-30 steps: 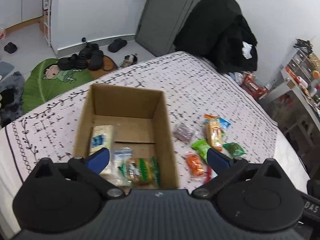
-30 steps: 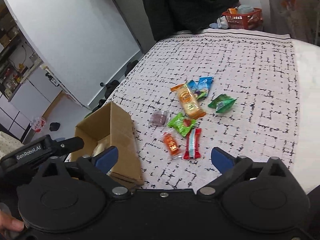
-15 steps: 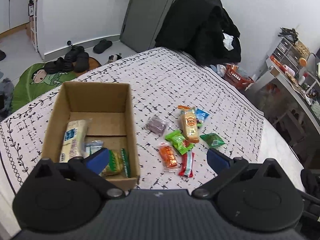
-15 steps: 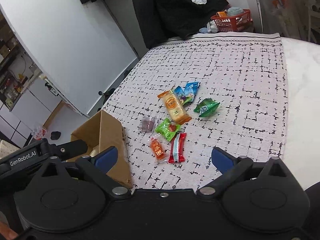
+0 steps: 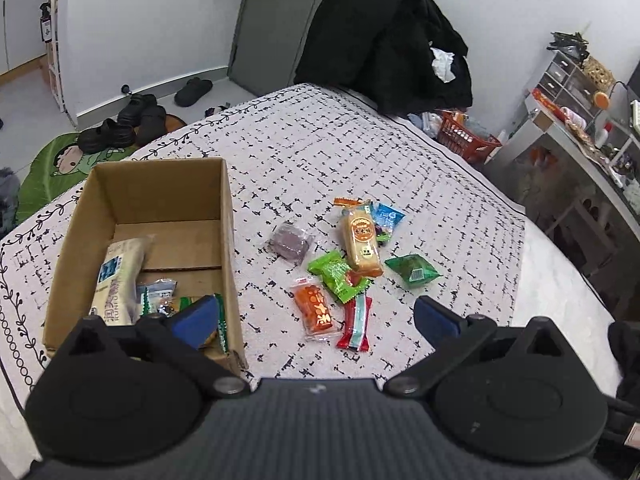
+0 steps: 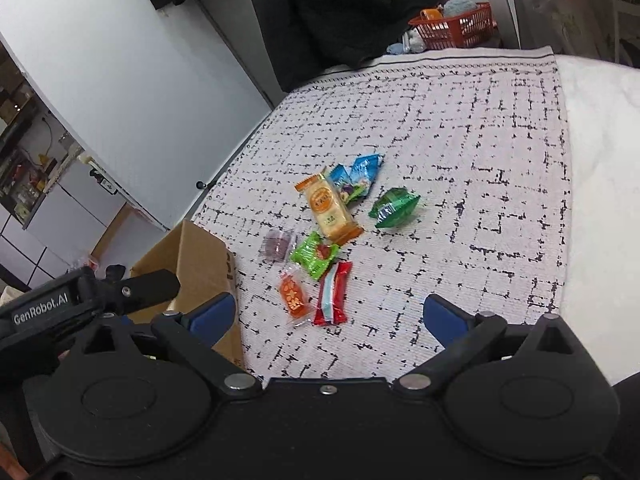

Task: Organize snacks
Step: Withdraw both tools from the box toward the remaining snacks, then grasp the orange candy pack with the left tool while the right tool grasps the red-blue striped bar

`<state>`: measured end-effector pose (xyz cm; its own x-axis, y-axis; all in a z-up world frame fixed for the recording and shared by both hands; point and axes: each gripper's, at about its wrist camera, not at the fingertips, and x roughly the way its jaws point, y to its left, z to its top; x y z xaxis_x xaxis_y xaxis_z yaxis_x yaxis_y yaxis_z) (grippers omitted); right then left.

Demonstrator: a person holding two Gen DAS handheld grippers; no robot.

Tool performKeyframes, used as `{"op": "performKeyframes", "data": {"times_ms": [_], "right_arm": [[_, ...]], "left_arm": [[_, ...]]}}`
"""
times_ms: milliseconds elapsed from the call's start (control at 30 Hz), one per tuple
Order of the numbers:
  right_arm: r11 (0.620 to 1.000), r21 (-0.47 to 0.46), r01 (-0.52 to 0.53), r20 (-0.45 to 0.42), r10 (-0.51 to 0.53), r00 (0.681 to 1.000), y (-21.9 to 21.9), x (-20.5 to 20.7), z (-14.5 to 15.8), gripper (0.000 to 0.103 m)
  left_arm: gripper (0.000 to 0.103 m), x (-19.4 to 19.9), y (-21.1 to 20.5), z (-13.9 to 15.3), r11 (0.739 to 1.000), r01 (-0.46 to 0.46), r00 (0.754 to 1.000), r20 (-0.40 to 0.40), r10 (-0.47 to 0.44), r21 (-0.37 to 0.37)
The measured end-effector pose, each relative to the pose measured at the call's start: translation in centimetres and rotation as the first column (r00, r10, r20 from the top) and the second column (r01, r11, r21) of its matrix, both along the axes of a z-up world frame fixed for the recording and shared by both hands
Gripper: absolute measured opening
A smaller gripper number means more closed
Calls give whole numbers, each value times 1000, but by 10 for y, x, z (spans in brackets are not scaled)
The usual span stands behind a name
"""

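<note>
Your left gripper (image 5: pixel 316 314) has swung right since a second ago, from over the cardboard box (image 5: pixel 230 240) toward the loose snacks. Both tools gape wide, holding nothing; your right gripper (image 6: pixel 328 316) hovers just short of the red-striped packet (image 6: pixel 331 294) and orange packet (image 6: pixel 293 294). Farther out lie the light-green packet (image 6: pixel 312 255), the long orange cake bar (image 6: pixel 329 210) and, rightmost, the dark-green packet (image 6: pixel 394 207).
</note>
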<state>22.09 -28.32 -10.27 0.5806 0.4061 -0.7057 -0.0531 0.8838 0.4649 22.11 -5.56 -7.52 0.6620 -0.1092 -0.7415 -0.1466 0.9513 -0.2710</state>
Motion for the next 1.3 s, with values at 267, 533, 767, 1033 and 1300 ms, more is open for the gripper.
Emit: {"op": "performKeyframes", "data": {"times_ms": [267,533,767,1033,1300], "right_arm": [[997,80,18,-34,-16,999,-20,14,-20,101],[992,123,5,-51,1,999,-25,26,-38,90],[986,167,10,-111,9,994,-26,38,-56,78],[986,165,-11,-131,33,991,-20,49,-69,70],[994,104,-20,-128,33,991,-14,59,-76,70]], "left_arm": [[103,18,-15,-11,999,-34,998,-47,35,20],[102,35,-24,-31,1000,-26,998,-59,25,-16],[66,51,-29,-54,998,-38,994,-99,33,-43],[40,64,-32,-82,998,-65,987,-150,61,-22],[35,80,-30,-103,996,-87,982,-172,82,-25]]}}
